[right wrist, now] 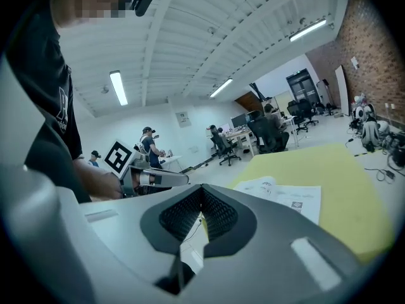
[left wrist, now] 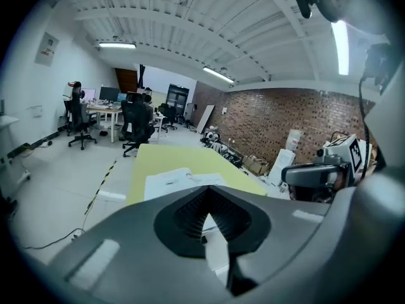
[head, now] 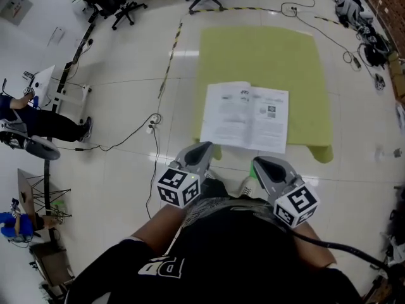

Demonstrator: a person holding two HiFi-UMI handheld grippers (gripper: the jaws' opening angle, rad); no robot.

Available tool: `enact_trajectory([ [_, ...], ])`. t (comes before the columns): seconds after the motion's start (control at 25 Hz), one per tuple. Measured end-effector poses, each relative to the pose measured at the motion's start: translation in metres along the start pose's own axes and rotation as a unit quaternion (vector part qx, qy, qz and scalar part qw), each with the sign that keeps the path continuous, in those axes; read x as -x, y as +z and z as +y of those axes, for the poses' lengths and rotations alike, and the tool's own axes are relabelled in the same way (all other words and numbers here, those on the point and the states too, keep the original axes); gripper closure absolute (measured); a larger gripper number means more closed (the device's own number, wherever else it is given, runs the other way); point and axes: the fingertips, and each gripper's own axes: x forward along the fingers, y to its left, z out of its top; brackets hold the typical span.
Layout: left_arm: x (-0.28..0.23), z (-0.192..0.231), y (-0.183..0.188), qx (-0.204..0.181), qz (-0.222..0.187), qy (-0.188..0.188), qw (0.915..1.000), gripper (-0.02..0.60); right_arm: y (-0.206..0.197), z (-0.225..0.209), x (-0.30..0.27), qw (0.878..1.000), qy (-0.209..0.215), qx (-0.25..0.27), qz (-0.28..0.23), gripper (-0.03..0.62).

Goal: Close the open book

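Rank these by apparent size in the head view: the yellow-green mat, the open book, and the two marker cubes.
1. yellow-green mat, clearly largest
2. open book, lying on the mat
3. left marker cube and right marker cube: they look alike, so unranked; both are nearest the camera, which inflates them

White open book, centre of the head view: smooth matt paper pages with dark print. Yellow-green rectangular sheet under it: matt and cloth-like, slightly rumpled at its lower right corner. Pale tiled floor: hard and glossy, with bright reflections of the lamps. Left gripper and right gripper: smooth matt grey plastic shells. Their black pads are finely ribbed and look like rubber. Red-brown brick wall, right of the left gripper view: rough, matt.
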Motion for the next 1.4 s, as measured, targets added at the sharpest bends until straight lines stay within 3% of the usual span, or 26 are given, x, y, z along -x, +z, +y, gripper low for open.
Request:
enact_trajectory([
  [0.2, -0.002, 0.05, -0.037, 0.088, 0.037, 0.042, 0.9945, 0.574, -0.025, 0.004, -0.019, 0.999, 0.009, -0.021, 0.025, 0.586],
  [0.4, -0.019, 0.097, -0.079, 0.118, 0.071, 0.078, 0.9874, 0.574, -0.045, 0.002, -0.033, 0.998, 0.014, -0.031, 0.044, 0.588],
  [0.52, -0.028, 0.115, -0.1, 0.171, 0.075, 0.081, 0.979, 0.573, -0.053, 0.001, -0.039, 0.998, 0.011, -0.038, 0.051, 0.588],
  [0.76, -0.042, 0.135, -0.132, 0.3, 0.061, 0.063, 0.9499, 0.572, -0.055, 0.002, -0.042, 0.998, 0.003, -0.028, 0.059, 0.586],
  [0.92, -0.046, 0.15, -0.144, 0.392, 0.024, 0.056, 0.9181, 0.572, -0.056, -0.004, -0.038, 0.997, -0.013, -0.03, 0.064, 0.588],
  [1.0, -0.048, 0.155, -0.148, 0.426, 0.012, 0.048, 0.9035, 0.522, -0.057, -0.006, -0.036, 0.997, -0.019, -0.032, 0.069, 0.586],
  [1.16, -0.052, 0.156, -0.156, 0.485, -0.005, 0.023, 0.8741, 0.491, -0.056, -0.007, -0.034, 0.997, -0.024, -0.025, 0.072, 0.586],
  [1.24, -0.055, 0.151, -0.161, 0.501, -0.002, 0.011, 0.8653, 0.477, -0.054, -0.009, -0.033, 0.997, -0.029, -0.024, 0.073, 0.586],
  [1.4, -0.059, 0.148, -0.167, 0.511, -0.002, 0.011, 0.8593, 0.471, -0.052, -0.011, -0.029, 0.996, -0.035, -0.013, 0.081, 0.586],
])
